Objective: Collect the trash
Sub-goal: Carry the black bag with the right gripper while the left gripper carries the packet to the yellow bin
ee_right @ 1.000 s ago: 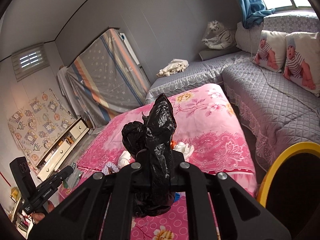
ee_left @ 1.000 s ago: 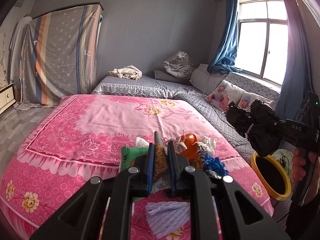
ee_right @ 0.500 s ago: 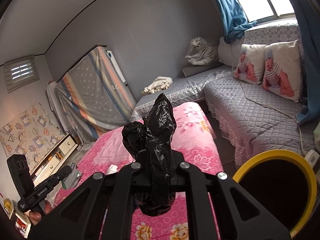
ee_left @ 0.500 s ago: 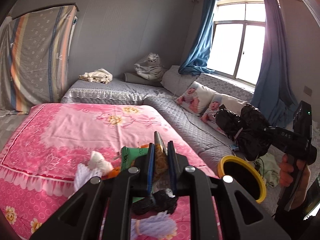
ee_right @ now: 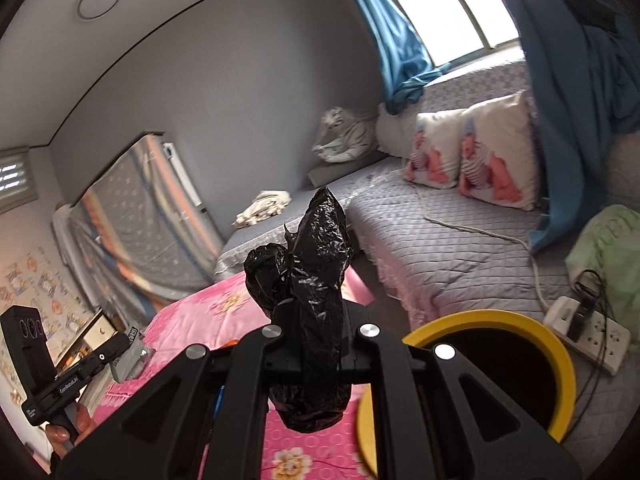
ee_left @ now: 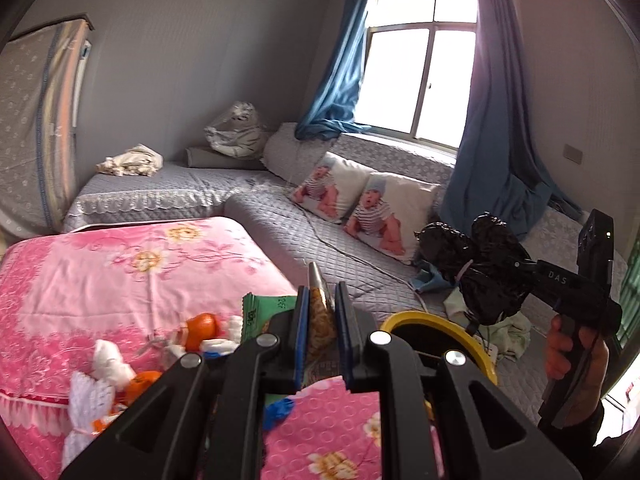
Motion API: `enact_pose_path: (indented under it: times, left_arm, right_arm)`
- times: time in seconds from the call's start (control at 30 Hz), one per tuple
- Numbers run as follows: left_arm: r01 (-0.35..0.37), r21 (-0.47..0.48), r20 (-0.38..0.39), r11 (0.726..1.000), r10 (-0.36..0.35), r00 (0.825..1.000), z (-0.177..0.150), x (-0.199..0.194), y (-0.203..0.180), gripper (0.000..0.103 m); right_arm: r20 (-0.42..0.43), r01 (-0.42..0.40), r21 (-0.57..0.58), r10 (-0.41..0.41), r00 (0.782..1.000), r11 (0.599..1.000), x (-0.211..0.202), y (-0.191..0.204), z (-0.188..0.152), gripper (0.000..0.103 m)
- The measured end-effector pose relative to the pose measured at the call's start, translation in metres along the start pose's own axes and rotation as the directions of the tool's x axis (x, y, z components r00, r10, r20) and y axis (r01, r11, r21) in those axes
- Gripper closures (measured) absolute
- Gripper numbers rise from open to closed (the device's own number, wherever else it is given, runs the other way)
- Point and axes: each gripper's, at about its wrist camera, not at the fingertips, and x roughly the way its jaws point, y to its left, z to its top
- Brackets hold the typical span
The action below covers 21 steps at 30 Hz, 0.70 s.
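My left gripper (ee_left: 322,304) is shut on a crinkly snack wrapper (ee_left: 320,312) with a green packet (ee_left: 266,312) beside it, held over the pink bed's corner. My right gripper (ee_right: 316,320) is shut on a crumpled black plastic bag (ee_right: 308,264); the bag also shows in the left wrist view (ee_left: 480,268), above and right of the yellow-rimmed bin (ee_left: 440,332). The bin (ee_right: 500,360) stands on the floor just right of the bed, below the right gripper. Loose trash lies on the bed: orange peels (ee_left: 200,330), white tissues (ee_left: 108,360) and a blue scrap (ee_left: 280,408).
A grey quilted sofa (ee_left: 280,216) with two baby-print pillows (ee_left: 360,208) runs behind the bin. A power strip with cables (ee_right: 588,332) and a green cloth (ee_right: 608,248) lie on the floor beside the bin. Blue curtains (ee_left: 492,140) hang at the window.
Both grippers have swung right, from over the bed toward the bin, still holding their items. The bin now fills more of both views.
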Motion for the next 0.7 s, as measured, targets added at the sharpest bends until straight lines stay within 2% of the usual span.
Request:
enact_pose_path:
  times: [0.13,0.27,0.47,0.7]
  left_arm:
    - [0.087,0.022,-0.022,0.996,-0.087,0.996,-0.001,0.027,-0.021,0.09]
    - [0.149,0.052,-0.051,0.987,-0.147,0.988,-0.004,0.055,-0.045,0.09]
    - [0.215,0.071,-0.108,0.974,-0.207,0.972,-0.011,0.096,-0.075,0.09]
    - [0.277,0.071,-0.167,0.958,-0.262,0.95,-0.019,0.133,-0.101,0.09]
  right_arm:
    - [0.021,0.074,0.015,-0.074,0.997,0.997,-0.007,-0.02,0.0,0.096]
    - [0.02,0.107,0.039,-0.108,0.994,0.993,-0.011,-0.042,0.0,0.096]
    - [0.019,0.162,0.072,-0.164,0.986,0.984,-0.013,-0.068,-0.002,0.096]
    - [-0.009,0.189,0.114,-0.19,0.982,0.975,-0.008,-0.093,-0.007,0.096]
